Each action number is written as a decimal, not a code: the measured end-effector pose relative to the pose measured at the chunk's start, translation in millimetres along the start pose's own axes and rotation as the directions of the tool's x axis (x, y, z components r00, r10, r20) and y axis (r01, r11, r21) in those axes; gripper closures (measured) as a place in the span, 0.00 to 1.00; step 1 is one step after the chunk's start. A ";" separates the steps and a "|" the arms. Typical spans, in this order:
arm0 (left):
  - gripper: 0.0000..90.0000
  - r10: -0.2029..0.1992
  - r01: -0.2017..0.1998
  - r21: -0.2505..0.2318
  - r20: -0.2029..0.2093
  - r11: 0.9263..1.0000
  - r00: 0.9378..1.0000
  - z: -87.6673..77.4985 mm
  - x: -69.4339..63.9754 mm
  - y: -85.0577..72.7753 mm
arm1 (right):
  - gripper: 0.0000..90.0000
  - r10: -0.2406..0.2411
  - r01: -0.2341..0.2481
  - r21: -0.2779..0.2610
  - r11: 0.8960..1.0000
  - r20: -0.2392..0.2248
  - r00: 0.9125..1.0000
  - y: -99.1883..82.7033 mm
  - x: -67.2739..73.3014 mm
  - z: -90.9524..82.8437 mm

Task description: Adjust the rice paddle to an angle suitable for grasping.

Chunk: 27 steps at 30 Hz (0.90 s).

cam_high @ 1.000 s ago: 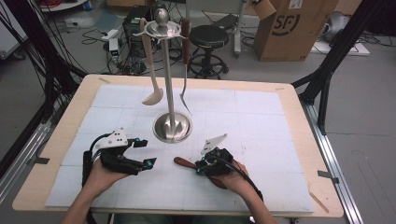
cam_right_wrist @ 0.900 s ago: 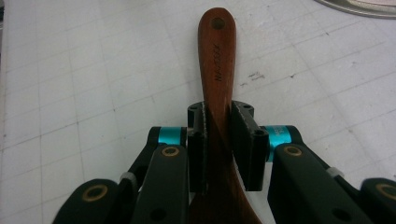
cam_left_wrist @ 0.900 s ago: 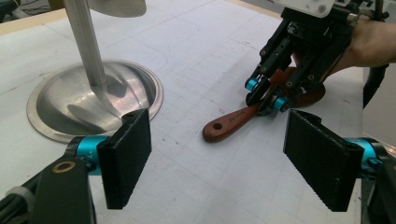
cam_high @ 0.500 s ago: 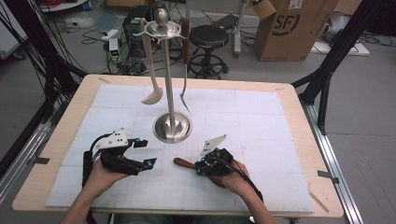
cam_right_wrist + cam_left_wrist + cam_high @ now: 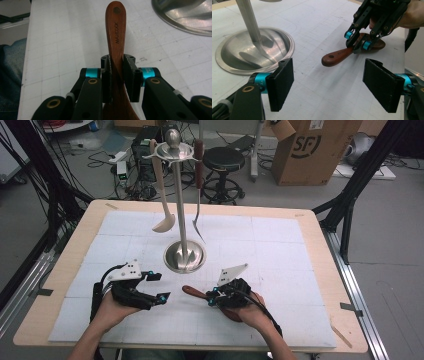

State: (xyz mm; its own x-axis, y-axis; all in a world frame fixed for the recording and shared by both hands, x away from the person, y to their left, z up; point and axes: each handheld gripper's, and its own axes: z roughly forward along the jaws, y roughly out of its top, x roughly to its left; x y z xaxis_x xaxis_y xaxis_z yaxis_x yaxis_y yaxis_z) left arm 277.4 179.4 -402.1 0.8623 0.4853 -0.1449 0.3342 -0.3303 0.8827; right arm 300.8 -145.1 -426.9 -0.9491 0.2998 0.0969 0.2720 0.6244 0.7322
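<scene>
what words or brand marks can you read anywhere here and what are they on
"MAXCOOK": printed along the handle of the dark brown wooden utensil clamped in the right gripper, read in the right gripper view.
"SF": large dark letters on the side of the brown cardboard box on the floor behind the table, in the high view.
A faint mark on the same handle in the left gripper view is too blurred to read.

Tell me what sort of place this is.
Probably a robotics lab or data-collection workspace, not a kitchen. A wooden table sits inside a black frame; loose cables and a cardboard box lie on the floor; handheld grippers work beside a utensil stand.
</scene>
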 end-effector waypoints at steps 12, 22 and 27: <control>0.34 0.011 -0.012 0.035 0.026 0.999 1.000 13.1 -5.9 -0.8 | 0.87 -0.022 0.020 -0.093 0.995 -0.014 1.000 12.6 8.1 -4.1; 0.37 0.015 -0.017 0.046 0.052 0.999 0.999 18.2 -8.7 -0.1 | 0.87 -0.035 0.031 -0.134 0.991 -0.025 0.999 22.1 12.6 2.1; 0.38 0.016 -0.019 0.047 0.056 0.999 0.998 20.2 -9.6 0.3 | 0.87 -0.034 0.029 -0.142 0.989 -0.033 0.999 25.8 14.6 4.0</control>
State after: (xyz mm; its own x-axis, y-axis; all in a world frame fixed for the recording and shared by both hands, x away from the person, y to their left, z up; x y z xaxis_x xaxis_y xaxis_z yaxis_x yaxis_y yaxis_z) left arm 276.9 158.3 -409.4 0.8877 0.4334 -0.1554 0.3351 -0.3769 0.8635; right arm 294.6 -121.7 -409.4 -0.9625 0.2547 0.0939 0.2190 0.5244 0.8228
